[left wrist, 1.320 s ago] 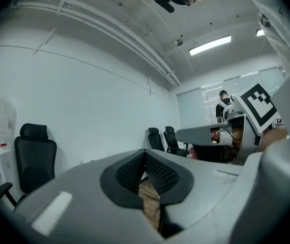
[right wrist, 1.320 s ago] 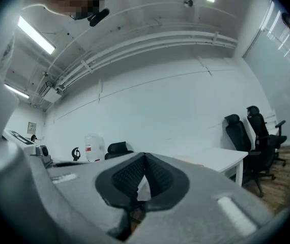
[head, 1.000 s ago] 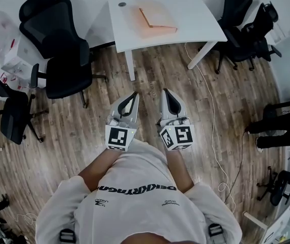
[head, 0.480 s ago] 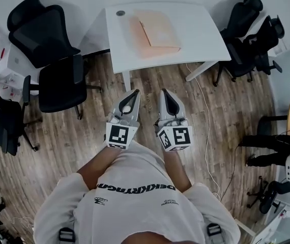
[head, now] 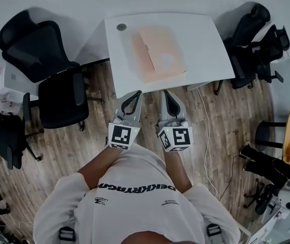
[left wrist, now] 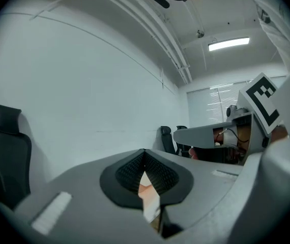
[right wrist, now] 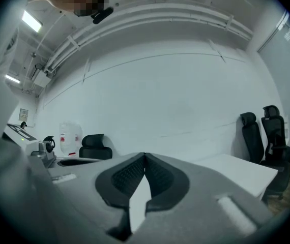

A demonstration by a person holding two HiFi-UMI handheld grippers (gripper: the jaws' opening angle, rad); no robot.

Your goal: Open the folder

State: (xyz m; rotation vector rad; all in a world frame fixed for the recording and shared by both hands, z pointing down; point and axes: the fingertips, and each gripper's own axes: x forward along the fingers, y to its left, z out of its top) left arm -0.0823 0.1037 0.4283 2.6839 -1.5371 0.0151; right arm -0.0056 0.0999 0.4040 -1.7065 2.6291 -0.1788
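Wood-plank floor [head: 84, 131], pale wall beyond, white desk [head: 206, 44] just ahead. On the desk, a pale orange folder [head: 157, 55], lying flat with its cover down, near the middle. Small grey disc [head: 121, 27] by the desk's far left corner, apart from the folder. Black chairs [head: 48, 60] left of the desk, more of them [head: 257, 39] on the right. White cable [head: 208, 136] trailing across the floor near the desk's right side.

Left claw [head: 136, 93] and right claw [head: 166, 93] side by side at the desk's near edge, pointing level toward the folder, short of it, touching nothing. Both closed tip to tip, with nothing between the pads [left wrist: 129, 172]. Orange of the folder visible through the slot below the left claw's tips. Marker cube [head: 120, 136] at the rear of each claw, just above a white shirt [head: 135, 202].
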